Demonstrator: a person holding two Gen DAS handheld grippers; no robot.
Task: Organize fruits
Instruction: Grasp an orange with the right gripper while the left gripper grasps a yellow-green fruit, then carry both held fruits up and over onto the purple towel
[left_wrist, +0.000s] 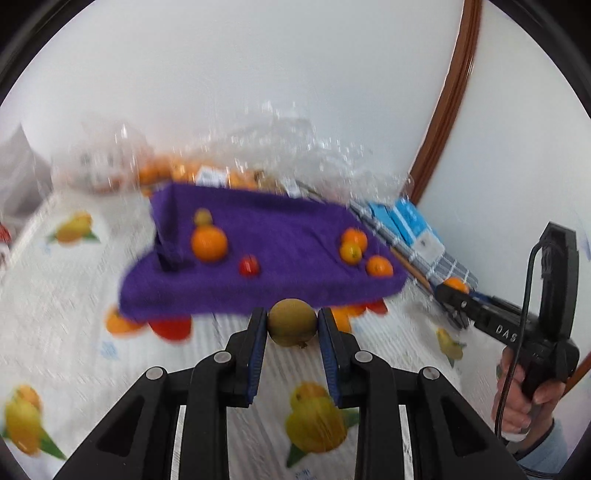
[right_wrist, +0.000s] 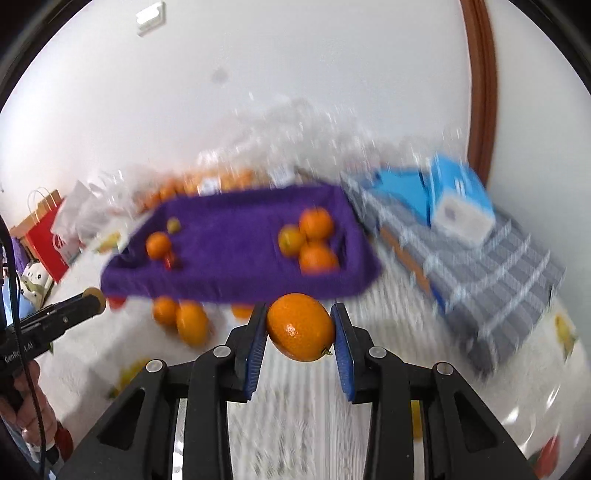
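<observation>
- A greenish-brown fruit (left_wrist: 292, 323) is clamped in the left gripper (left_wrist: 291, 325), above the tablecloth (left_wrist: 74, 295).
- An orange (right_wrist: 301, 326) is pinched in the right gripper (right_wrist: 300, 328).
- The carrying step is judged underway; placement on the purple tray (right_wrist: 229, 236) beside like fruit is called for next.

Bright, even light; both fisheye views are motion-blurred beyond the sharp foreground, with dark, curved edges.

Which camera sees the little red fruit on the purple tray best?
The left wrist view: the little red fruit sits alone on the purple tray, fully visible. In the right wrist view it is blurred and partly hidden behind an orange.
</observation>
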